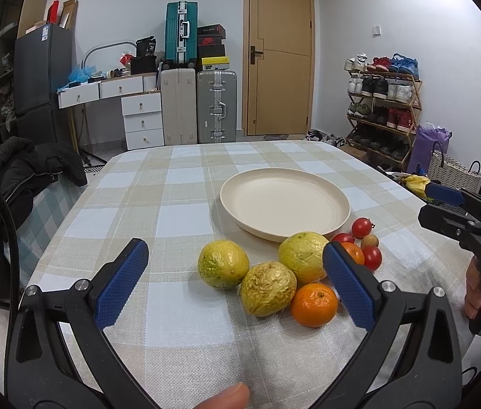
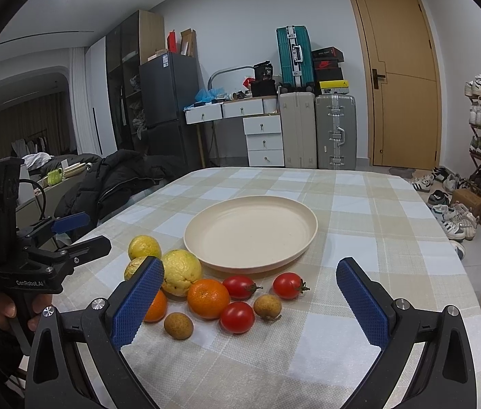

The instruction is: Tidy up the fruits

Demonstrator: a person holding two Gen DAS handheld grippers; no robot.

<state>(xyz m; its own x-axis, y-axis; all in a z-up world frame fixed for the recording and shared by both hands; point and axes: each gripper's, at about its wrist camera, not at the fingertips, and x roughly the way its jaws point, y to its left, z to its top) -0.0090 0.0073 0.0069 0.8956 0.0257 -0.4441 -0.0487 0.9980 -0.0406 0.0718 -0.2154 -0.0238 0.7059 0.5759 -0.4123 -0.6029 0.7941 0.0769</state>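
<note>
An empty cream plate (image 1: pixel 284 204) (image 2: pixel 250 231) sits on the checked tablecloth. In front of it lies a cluster of fruit: three wrinkled yellow-green fruits (image 1: pixel 223 264) (image 2: pixel 181 272), two oranges (image 1: pixel 313 303) (image 2: pixel 208 298), three red tomatoes (image 1: pixel 361 227) (image 2: pixel 237 317) and small brown round fruits (image 2: pixel 178 325). My left gripper (image 1: pixel 235 269) hovers open above the near yellow fruits, holding nothing. My right gripper (image 2: pixel 250 288) is open over the tomatoes, empty. Each gripper shows in the other's view, the right gripper (image 1: pixel 445 204) and the left gripper (image 2: pixel 80 231), both open.
The table (image 1: pixel 179 218) has a black jacket (image 1: pixel 19 177) over a chair at its left edge. Beyond stand suitcases (image 1: pixel 216 105), a white drawer desk (image 1: pixel 141 116), a dark fridge, a wooden door and a shoe rack (image 1: pixel 383 109). A thumb (image 1: pixel 227 397) shows at the bottom.
</note>
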